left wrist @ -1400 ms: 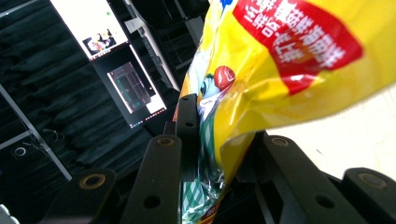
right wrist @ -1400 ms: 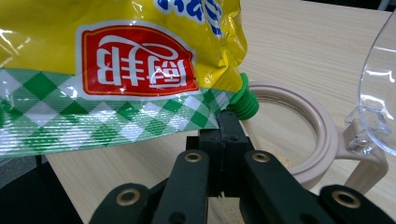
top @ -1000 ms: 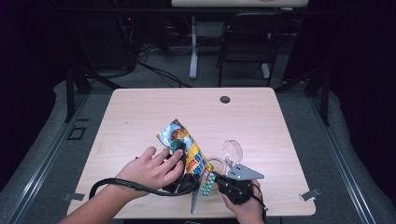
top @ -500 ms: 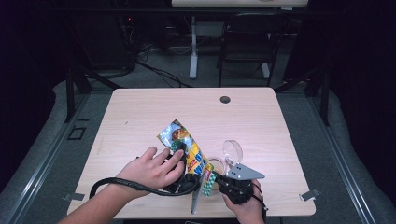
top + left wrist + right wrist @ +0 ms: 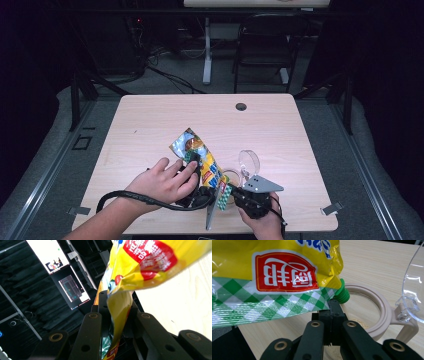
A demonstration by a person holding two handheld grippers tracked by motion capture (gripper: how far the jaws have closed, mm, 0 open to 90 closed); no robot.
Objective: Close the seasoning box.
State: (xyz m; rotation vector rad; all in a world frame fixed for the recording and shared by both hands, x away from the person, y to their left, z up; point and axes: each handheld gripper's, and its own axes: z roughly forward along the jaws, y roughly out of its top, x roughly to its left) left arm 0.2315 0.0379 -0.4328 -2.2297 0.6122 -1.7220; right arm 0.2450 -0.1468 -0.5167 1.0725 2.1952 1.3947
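Observation:
A yellow snack bag (image 5: 202,155) with a red label and a green checked bottom edge lies slanted over the table. My left gripper (image 5: 193,161) is clamped across its middle. In the left gripper view the bag (image 5: 150,262) folds down between the jaws of the left gripper (image 5: 117,307), which have just been closing on it. My right gripper (image 5: 227,196) is shut on the bag's green checked end. In the right gripper view the bag (image 5: 274,277) spreads above the closed jaws of the right gripper (image 5: 333,306).
A beige round container (image 5: 232,176) with its clear lid (image 5: 248,162) hinged open stands just right of the bag; its rim (image 5: 382,315) is close behind my right jaws, beside a green ribbed knob (image 5: 342,296). The wooden table (image 5: 150,125) has a cable hole (image 5: 241,106).

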